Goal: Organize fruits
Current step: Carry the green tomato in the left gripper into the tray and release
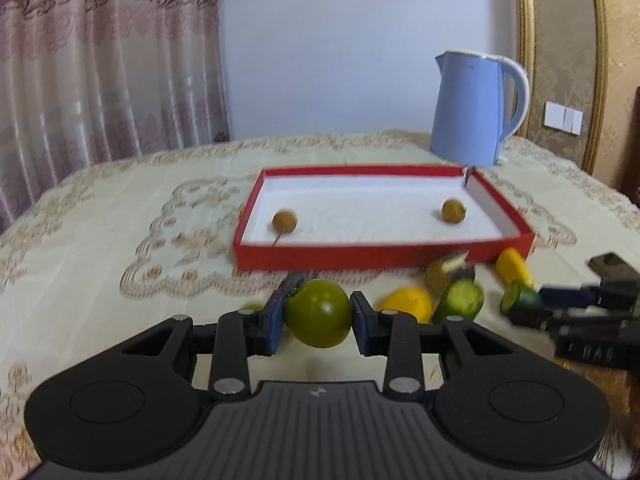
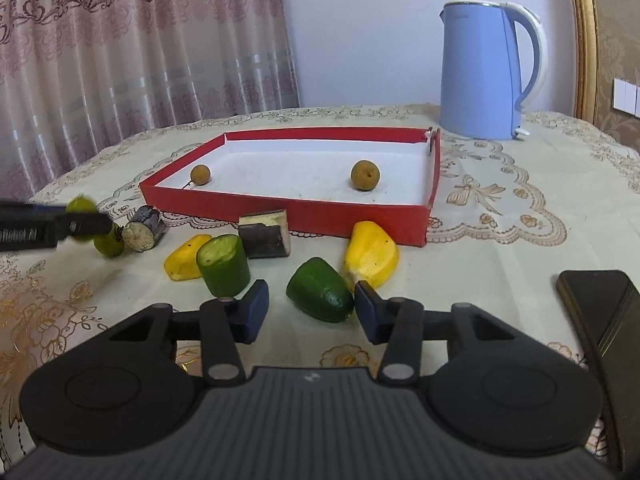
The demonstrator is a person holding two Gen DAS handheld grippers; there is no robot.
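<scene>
Fruits and cut pieces lie mostly along the near edge of the red tray (image 2: 352, 216), which sits in the middle of the table (image 2: 500, 240) on an embroidered cloth, its long side toward the grippers, probably so that pieces can be lifted over the low wall. A blue kettle (image 2: 486, 72) stands at the table's far right corner, well clear of the work. A dark phone (image 2: 596, 300) lies at the near right edge.

Inside the tray two small brown round fruits rest well apart, one (image 2: 200, 175) by the left wall with its stalk trailing, one (image 2: 365, 175) toward the right wall; they look already sorted. Outside it, from big to small: a yellow wedge (image 2: 372, 256) touching the tray's near wall, a green avocado-like piece (image 2: 320, 290), an upright cucumber stub (image 2: 224, 266), a second yellow piece (image 2: 186, 258), a dark-skinned block (image 2: 266, 234), and a dark-skinned round slice (image 2: 144, 234).

The left gripper (image 1: 318, 318) is clamped on a green tomato (image 1: 318, 312), pads pressing both sides and the fruit clear of the cloth, so carrying it to the tray seems the step in hand. The right gripper (image 2: 312, 312) stands spread around the avocado-like piece; its right pad is against the piece or nearly so, a gap shows on the left, so nothing is gripped yet. That piece is likely its next pick, and its rounded skin may slip.
</scene>
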